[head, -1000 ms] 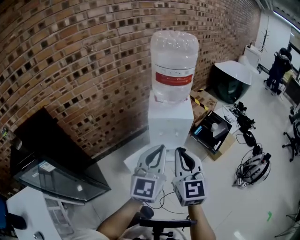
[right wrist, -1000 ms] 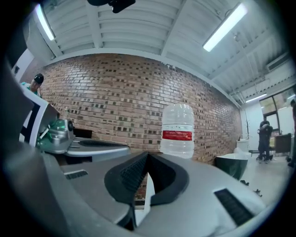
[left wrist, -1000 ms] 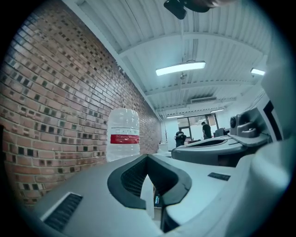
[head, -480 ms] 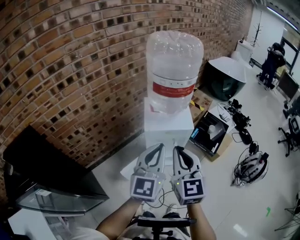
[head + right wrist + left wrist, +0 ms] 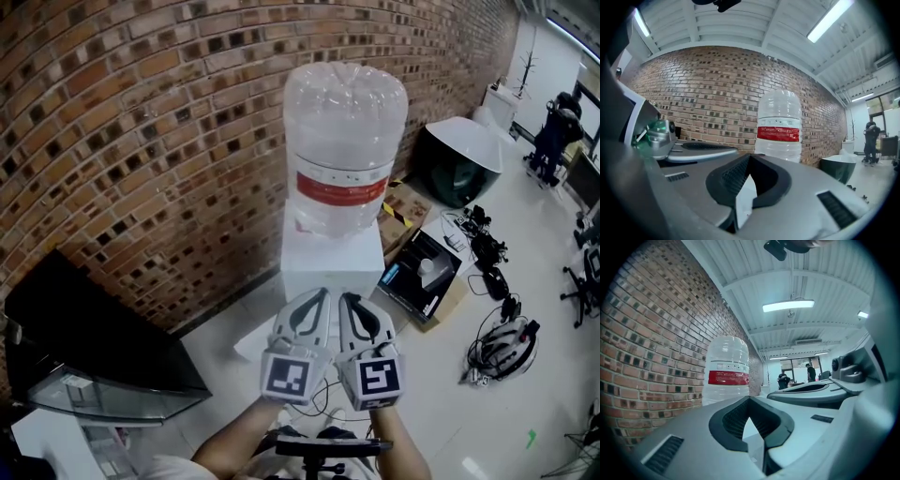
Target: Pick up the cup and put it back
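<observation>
The left gripper (image 5: 322, 296) and right gripper (image 5: 347, 298) are both closed tight on nothing. They sit side by side, pointing at the water dispenser (image 5: 333, 258) just ahead, with a big bottle (image 5: 345, 141) on top. No cup shows in any view, so this looks like the approach. Next, I judge, comes finding the cup and opening one pair of jaws. A brick wall (image 5: 141, 141) stands behind, with a pale floor (image 5: 422, 384) below and an open box (image 5: 422, 272) to the right.
</observation>
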